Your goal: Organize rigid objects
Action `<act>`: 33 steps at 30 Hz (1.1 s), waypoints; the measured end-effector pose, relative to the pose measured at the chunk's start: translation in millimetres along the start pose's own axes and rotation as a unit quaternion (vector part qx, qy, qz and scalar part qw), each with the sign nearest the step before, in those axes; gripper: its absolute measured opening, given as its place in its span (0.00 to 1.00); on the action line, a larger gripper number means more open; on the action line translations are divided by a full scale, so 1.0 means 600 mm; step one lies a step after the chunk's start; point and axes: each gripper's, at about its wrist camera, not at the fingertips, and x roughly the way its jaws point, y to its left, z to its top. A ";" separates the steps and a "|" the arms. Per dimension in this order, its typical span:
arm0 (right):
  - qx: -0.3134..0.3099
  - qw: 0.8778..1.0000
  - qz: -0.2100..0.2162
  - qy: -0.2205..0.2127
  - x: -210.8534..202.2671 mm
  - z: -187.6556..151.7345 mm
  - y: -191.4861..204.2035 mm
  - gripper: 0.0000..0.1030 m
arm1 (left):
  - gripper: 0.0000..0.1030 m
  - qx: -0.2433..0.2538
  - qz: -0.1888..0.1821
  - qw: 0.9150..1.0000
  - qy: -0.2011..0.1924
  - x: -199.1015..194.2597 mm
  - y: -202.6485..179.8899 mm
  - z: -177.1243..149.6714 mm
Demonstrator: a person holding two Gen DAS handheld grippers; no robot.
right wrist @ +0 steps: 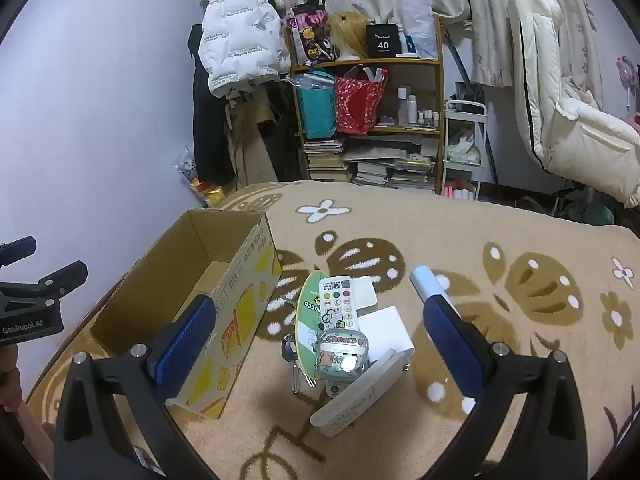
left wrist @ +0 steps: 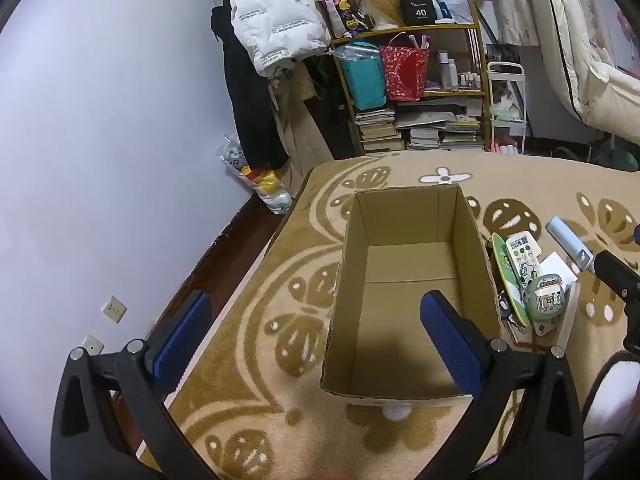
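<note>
Both your left gripper (left wrist: 316,340) and right gripper (right wrist: 320,344) gape wide and empty; nothing's boxed yet, so take the remote (right wrist: 338,304) at twelve o'clock into the box (right wrist: 244,276) at ten.

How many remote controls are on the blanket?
1 that I can see: the white remote with coloured buttons lies on top of the pile beside the cardboard box, partly on the green oval board. Another might hide underneath.

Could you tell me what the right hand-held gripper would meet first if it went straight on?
Probably the green earbud case atop the pile; the open right hand-held gripper points down at it. Depth is unclear.
</note>
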 end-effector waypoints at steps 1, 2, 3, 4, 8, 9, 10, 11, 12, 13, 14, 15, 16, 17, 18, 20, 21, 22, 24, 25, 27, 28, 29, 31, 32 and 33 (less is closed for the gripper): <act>0.000 1.000 0.000 -0.001 0.000 0.000 0.000 1.00 | 1.00 0.000 0.000 1.000 0.001 0.000 0.000 0.000; -0.001 1.000 -0.001 -0.001 0.000 0.000 0.000 1.00 | 1.00 -0.001 -0.002 1.000 0.002 0.001 0.001 0.000; -0.001 1.000 -0.001 -0.001 0.000 0.000 0.000 1.00 | 1.00 -0.002 -0.005 1.000 0.004 0.001 0.002 0.000; -0.001 1.000 -0.001 -0.001 0.000 0.000 0.000 1.00 | 1.00 -0.004 -0.005 1.000 0.005 0.002 0.003 0.000; -0.003 1.000 -0.002 -0.001 0.000 0.000 0.001 1.00 | 1.00 -0.007 -0.003 1.000 0.006 -0.002 0.013 0.001; -0.003 1.000 -0.002 -0.001 0.000 0.000 0.001 1.00 | 1.00 -0.007 -0.003 1.000 0.006 -0.003 0.015 0.001; -0.003 1.000 -0.002 -0.001 0.000 0.000 0.002 1.00 | 1.00 -0.007 -0.003 1.000 0.006 -0.004 0.017 0.000; -0.003 1.000 -0.003 -0.001 0.000 0.000 0.002 1.00 | 1.00 -0.007 -0.003 1.000 0.006 -0.004 0.020 0.000; -0.003 1.000 -0.003 -0.001 0.000 0.000 0.003 1.00 | 1.00 0.001 -0.002 1.000 0.005 0.003 0.006 -0.002; -0.003 1.000 -0.003 -0.001 0.000 0.000 0.003 1.00 | 1.00 0.002 -0.001 1.000 0.005 0.005 0.007 -0.003; -0.003 1.000 -0.003 -0.001 0.000 0.000 0.003 1.00 | 1.00 0.002 0.000 1.000 0.006 0.005 0.008 -0.003; -0.003 1.000 -0.003 -0.001 0.000 0.000 0.003 1.00 | 1.00 0.003 0.000 1.000 0.006 0.005 0.010 -0.004; -0.002 1.000 -0.003 -0.001 0.000 0.000 0.003 1.00 | 1.00 0.002 0.000 1.000 0.007 0.005 0.012 -0.005; -0.002 1.000 -0.003 -0.002 0.000 0.000 0.002 1.00 | 1.00 0.005 0.001 1.000 0.006 0.007 0.006 -0.005; -0.002 1.000 -0.003 -0.002 -0.001 0.000 0.002 1.00 | 1.00 0.008 0.002 1.000 0.006 0.007 0.000 -0.003; -0.005 1.000 -0.003 0.000 0.001 0.001 0.006 1.00 | 1.00 0.008 0.002 1.000 0.007 0.008 0.001 -0.004; -0.005 1.000 -0.003 0.000 0.001 0.000 0.005 1.00 | 1.00 0.008 0.003 1.000 0.007 0.008 -0.001 -0.004; -0.005 1.000 -0.003 0.000 0.000 0.000 0.005 1.00 | 1.00 0.008 0.003 1.000 0.007 0.008 -0.002 -0.004; -0.005 1.000 -0.003 0.000 0.000 0.000 0.005 1.00 | 1.00 0.010 0.002 1.000 0.007 0.009 -0.001 -0.005; -0.005 1.000 -0.003 0.000 0.000 0.000 0.004 1.00 | 1.00 0.010 0.004 1.000 0.007 0.009 -0.001 -0.005; -0.005 1.000 -0.004 0.000 0.000 0.000 0.004 1.00 | 1.00 0.010 0.008 1.000 0.004 0.009 0.000 -0.005; -0.005 1.000 -0.003 0.000 0.000 0.000 0.004 1.00 | 1.00 0.008 0.007 1.000 0.003 0.008 0.002 -0.005; -0.005 1.000 -0.004 0.000 0.000 0.000 0.004 1.00 | 1.00 0.006 0.006 1.000 0.003 0.009 0.004 -0.005; -0.005 1.000 -0.004 0.000 0.000 0.001 0.004 1.00 | 1.00 0.005 0.004 1.000 0.006 0.010 0.004 -0.004; -0.005 1.000 -0.004 0.000 -0.001 0.001 0.004 1.00 | 1.00 0.006 0.004 1.000 0.008 0.011 0.004 -0.004; -0.005 1.000 -0.004 0.000 -0.002 0.001 0.003 1.00 | 1.00 0.007 0.003 1.000 0.009 0.011 0.002 -0.003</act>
